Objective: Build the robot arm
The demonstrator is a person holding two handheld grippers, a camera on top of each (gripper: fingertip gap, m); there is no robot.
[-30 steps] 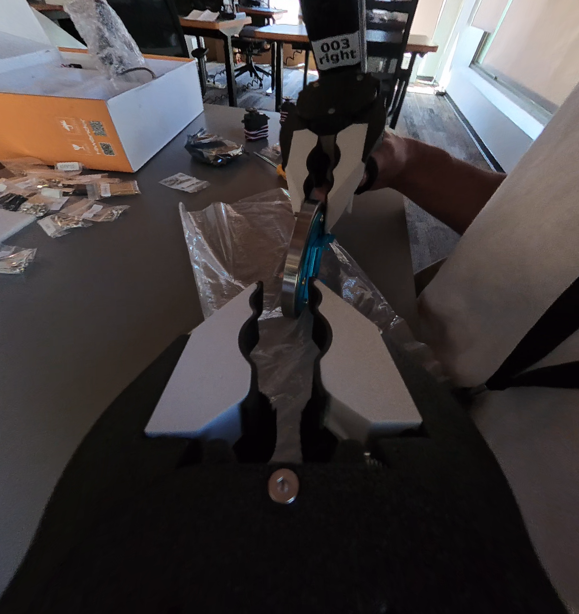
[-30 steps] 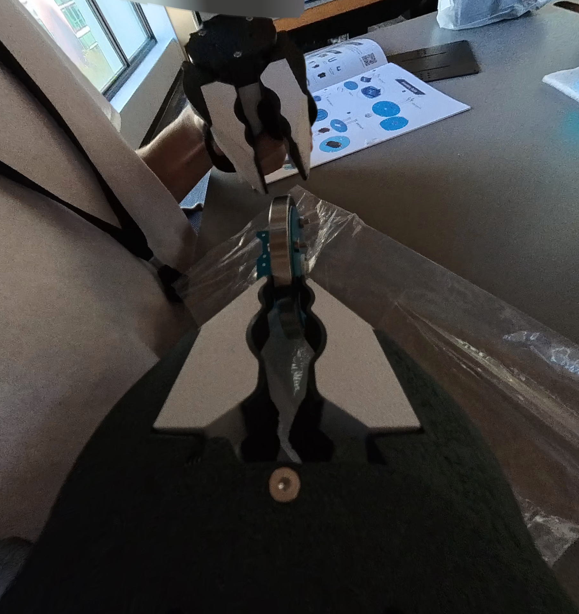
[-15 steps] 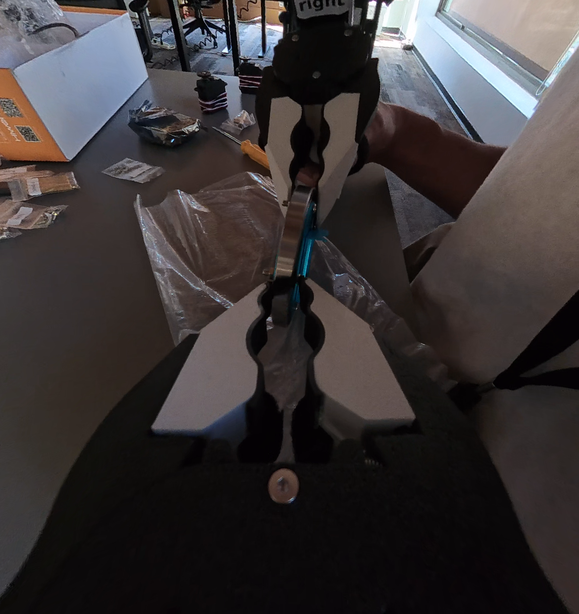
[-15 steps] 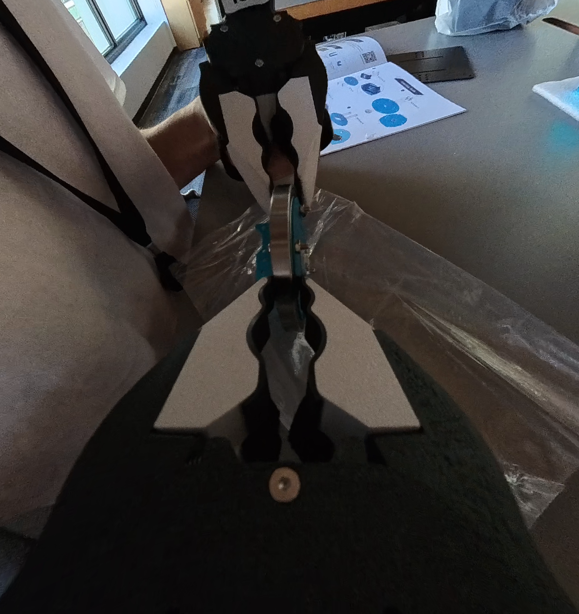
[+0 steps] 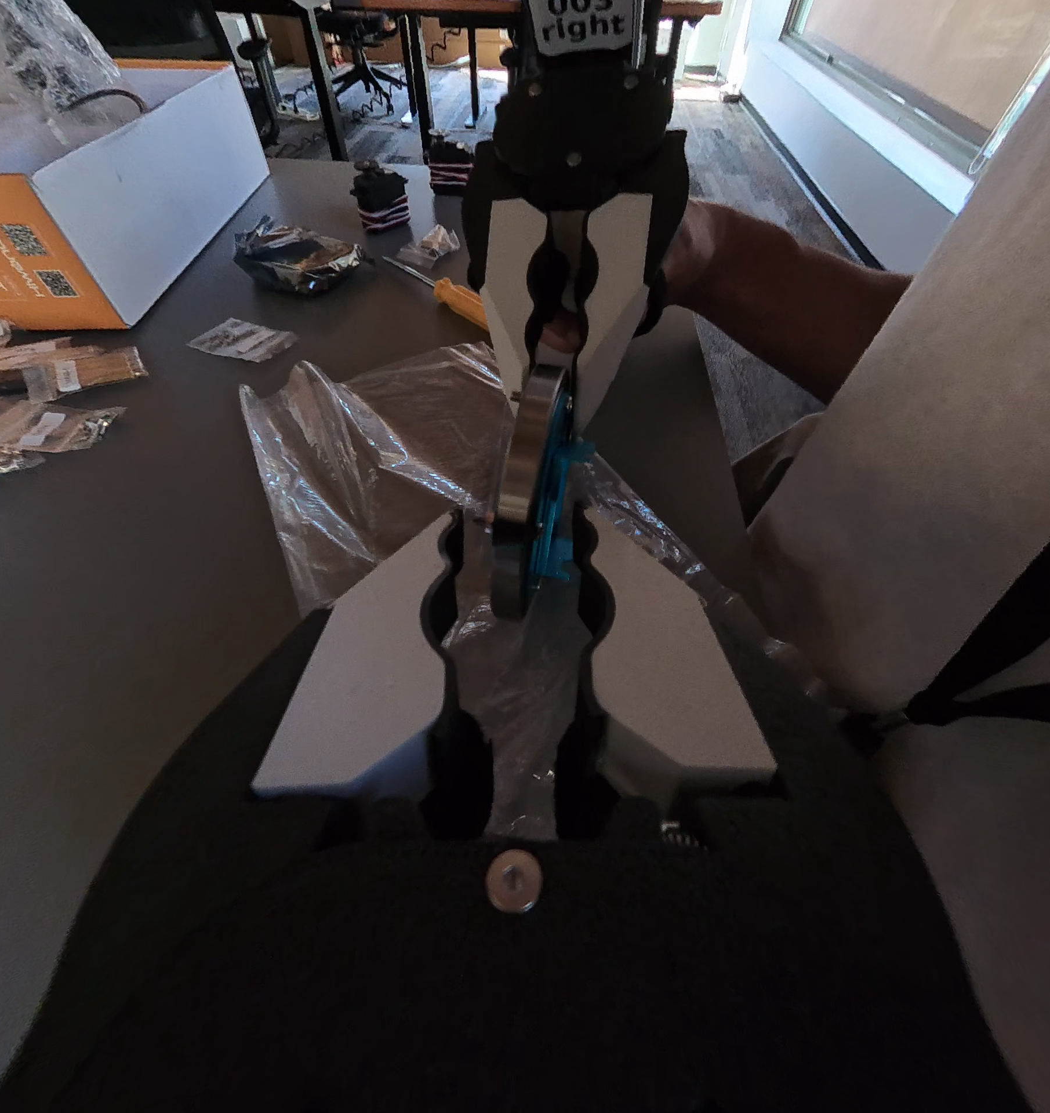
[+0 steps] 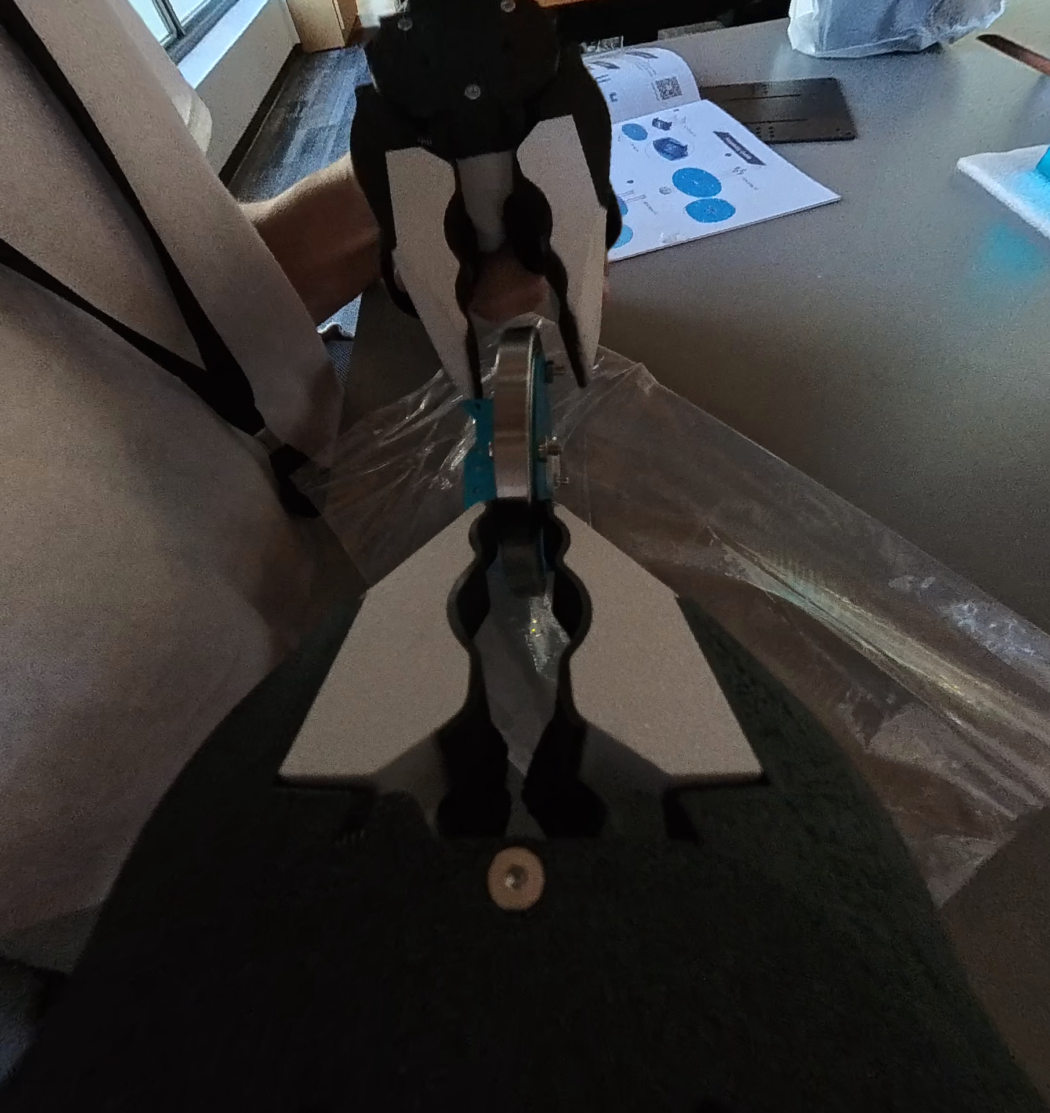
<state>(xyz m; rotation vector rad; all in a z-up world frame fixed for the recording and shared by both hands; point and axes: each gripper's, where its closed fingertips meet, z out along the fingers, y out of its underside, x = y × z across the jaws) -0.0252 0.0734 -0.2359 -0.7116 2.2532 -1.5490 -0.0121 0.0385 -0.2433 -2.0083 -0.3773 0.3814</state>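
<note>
A silver metal ring bolted to a blue plate [image 5: 525,458] stands edge-on in the air between my two facing grippers; it also shows in the right wrist view [image 6: 513,421]. My right gripper [image 6: 519,512] is shut on its near edge, and shows from the left wrist view [image 5: 549,403] at the top. My left gripper [image 5: 519,524] is open, its fingers either side of the ring's other edge with small gaps; it shows in the right wrist view [image 6: 525,385]. A crumpled clear plastic bag [image 5: 359,458] lies on the grey table below.
An orange and white box [image 5: 149,199], a foil pouch [image 5: 299,259], a yellow-handled screwdriver [image 5: 456,301], two small motors [image 5: 381,199] and parts packets [image 5: 46,385] lie far left. A booklet [image 6: 709,174] and a black plate [image 6: 781,108] lie beyond. A person's torso [image 5: 932,482] is close by. The left gripper's tips are roughly 5 cm from the right gripper's.
My left gripper has moved in toward the ring, from a gap away to having its fingers around the ring's edge. My right gripper has kept its hold.
</note>
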